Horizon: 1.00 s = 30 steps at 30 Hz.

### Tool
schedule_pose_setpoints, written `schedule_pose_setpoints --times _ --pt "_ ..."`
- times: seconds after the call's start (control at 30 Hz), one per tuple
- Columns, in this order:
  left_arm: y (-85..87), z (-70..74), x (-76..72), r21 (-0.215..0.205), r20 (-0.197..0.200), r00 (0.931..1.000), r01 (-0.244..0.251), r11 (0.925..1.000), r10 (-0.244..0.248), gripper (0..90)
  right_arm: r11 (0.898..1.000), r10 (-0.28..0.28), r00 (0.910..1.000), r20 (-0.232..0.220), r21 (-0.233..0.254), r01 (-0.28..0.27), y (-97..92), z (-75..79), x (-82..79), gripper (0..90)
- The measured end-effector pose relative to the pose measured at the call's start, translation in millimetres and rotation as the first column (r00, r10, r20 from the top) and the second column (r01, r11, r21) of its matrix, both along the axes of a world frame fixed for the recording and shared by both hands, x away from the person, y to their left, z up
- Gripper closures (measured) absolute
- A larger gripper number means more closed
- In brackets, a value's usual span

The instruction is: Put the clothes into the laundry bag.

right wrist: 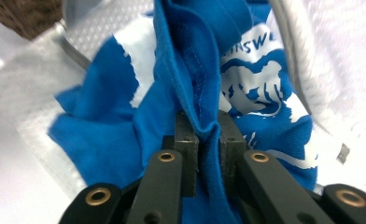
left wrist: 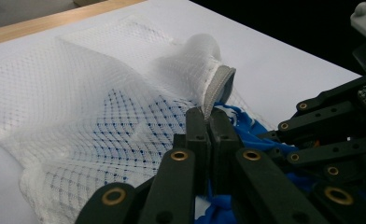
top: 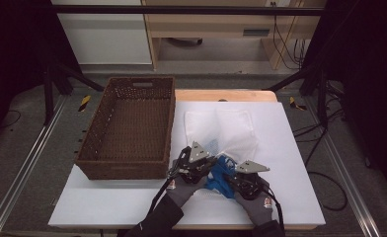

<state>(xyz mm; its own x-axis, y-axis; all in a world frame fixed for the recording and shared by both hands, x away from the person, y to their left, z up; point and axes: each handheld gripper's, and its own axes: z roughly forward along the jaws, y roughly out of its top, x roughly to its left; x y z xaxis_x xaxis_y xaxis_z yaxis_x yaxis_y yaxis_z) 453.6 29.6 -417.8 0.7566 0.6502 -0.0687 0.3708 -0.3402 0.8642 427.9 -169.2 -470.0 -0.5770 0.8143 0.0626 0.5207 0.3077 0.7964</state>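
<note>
A white mesh laundry bag [top: 221,131] lies on the white table top, its mouth toward me. A blue garment [top: 218,177] with white print sits partly inside that mouth. My left gripper [left wrist: 208,119] is shut on the bag's grey hemmed rim [left wrist: 217,88], holding the opening up. My right gripper [right wrist: 208,126] is shut on a fold of the blue garment [right wrist: 190,70] at the bag's mouth. In the high view the left gripper [top: 194,163] and the right gripper [top: 241,177] sit close together on either side of the garment.
A brown wicker basket [top: 127,123] stands on the table's left part, beside the bag. The white table top [top: 285,163] has free room to the right and along the front. A wooden edge [top: 226,95] runs behind it.
</note>
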Motion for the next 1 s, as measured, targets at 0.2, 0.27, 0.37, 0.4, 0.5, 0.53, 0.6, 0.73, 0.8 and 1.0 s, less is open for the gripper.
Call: schedule_pose_setpoints --times 0.2,0.27,0.37,0.4,0.5,0.53,0.6,0.73,0.8,1.0 --pt "0.3 11.7 -6.4 -0.016 0.028 0.9995 0.015 0.9998 -0.015 88.3 1.000 -0.011 0.9982 0.058 0.015 0.010 13.9 18.7 9.2 83.6" --pt "0.8 13.1 -7.5 -0.011 0.030 0.9994 0.018 0.9998 -0.018 88.3 1.000 -0.022 0.9983 0.055 0.010 0.021 18.8 20.8 17.1 83.2" --pt "2.1 9.2 -5.6 -0.004 0.017 0.9998 0.014 0.9999 -0.014 88.3 0.997 -0.072 0.9965 0.042 -0.015 0.073 24.8 13.9 29.9 80.5" --pt "2.7 6.9 -4.7 -0.002 0.011 0.9999 0.014 0.9999 -0.014 88.3 0.995 -0.090 0.9953 0.037 -0.037 0.091 26.8 8.9 33.8 78.5" --pt "3.9 0.2 -3.5 0.003 -0.002 0.9999 0.011 0.9999 -0.011 88.3 0.993 -0.100 0.9941 0.041 -0.054 0.102 29.2 -3.9 38.8 74.4" --pt "4.4 -1.1 -3.0 0.005 -0.005 0.9999 0.009 0.9999 -0.009 88.3 0.994 -0.101 0.9940 0.041 -0.041 0.103 28.4 -4.0 38.0 73.0" --pt "5.3 -2.4 -1.9 0.008 -0.005 1.0000 0.004 1.0000 -0.004 88.3 0.995 -0.086 0.9952 0.047 -0.037 0.088 25.4 -0.1 34.9 67.4" --pt "7.7 -2.8 0.7 0.006 -0.005 1.0000 -0.006 1.0000 0.006 88.3 0.999 -0.040 0.9936 0.105 0.011 0.039 12.2 15.5 17.5 58.4" --pt "8.8 -3.2 1.6 0.005 -0.007 0.9999 -0.010 0.9999 0.010 88.3 0.999 -0.038 0.9891 0.142 0.034 0.033 0.9 23.4 7.6 53.7" --pt "7.8 -4.7 2.5 0.009 -0.005 0.9999 -0.011 0.9999 0.011 88.2 0.995 -0.088 0.9898 0.112 0.057 0.082 -27.8 18.6 3.5 39.3"
